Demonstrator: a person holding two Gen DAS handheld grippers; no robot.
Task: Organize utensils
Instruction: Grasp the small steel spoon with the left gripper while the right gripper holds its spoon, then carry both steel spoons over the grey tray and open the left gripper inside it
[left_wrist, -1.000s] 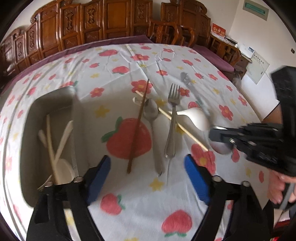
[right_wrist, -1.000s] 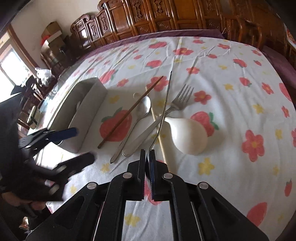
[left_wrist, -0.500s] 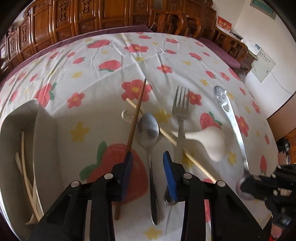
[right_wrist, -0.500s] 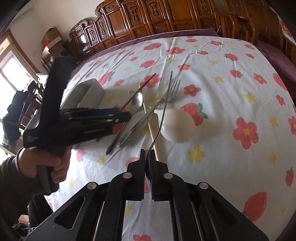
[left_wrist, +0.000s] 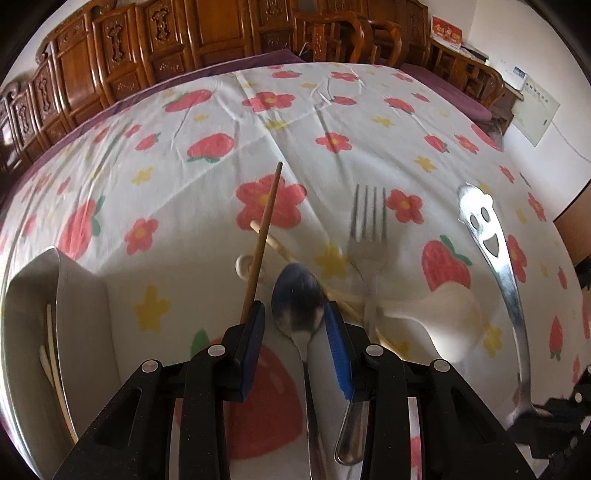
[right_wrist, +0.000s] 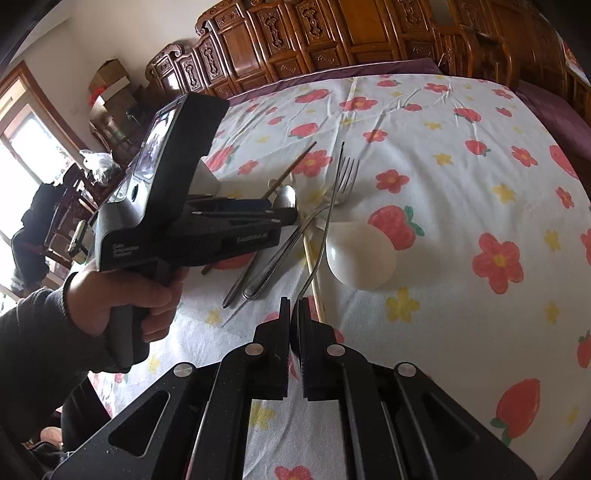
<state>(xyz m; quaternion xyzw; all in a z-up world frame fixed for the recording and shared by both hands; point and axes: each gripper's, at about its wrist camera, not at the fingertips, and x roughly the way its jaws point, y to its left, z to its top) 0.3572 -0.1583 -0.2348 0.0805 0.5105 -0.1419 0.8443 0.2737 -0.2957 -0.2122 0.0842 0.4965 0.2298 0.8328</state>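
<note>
On floral table (left_wrist: 369, 122), our left hand-held gripper (left_wrist: 295, 325) straddles steel spoon (left_wrist: 297, 306), partly open; right hand-held gripper (right_wrist: 293, 314) clamps smiley-handled utensil (left_wrist: 495, 258). Label text unreadable.

Left gripper (right_wrist: 284, 218), body side, right wrist view: small pale lettering near the finger base and a three-line block of small print above the handle; both blurred, no word legible.

Red plaque (left_wrist: 446, 32) on the far shelf, left wrist view: gold characters, too small to read.

White wall panel (left_wrist: 535, 108), right edge of the same view: rows of small marks, not legible.

Smiley face cut into a metal handle (left_wrist: 484, 229): a sign, no text.
</note>
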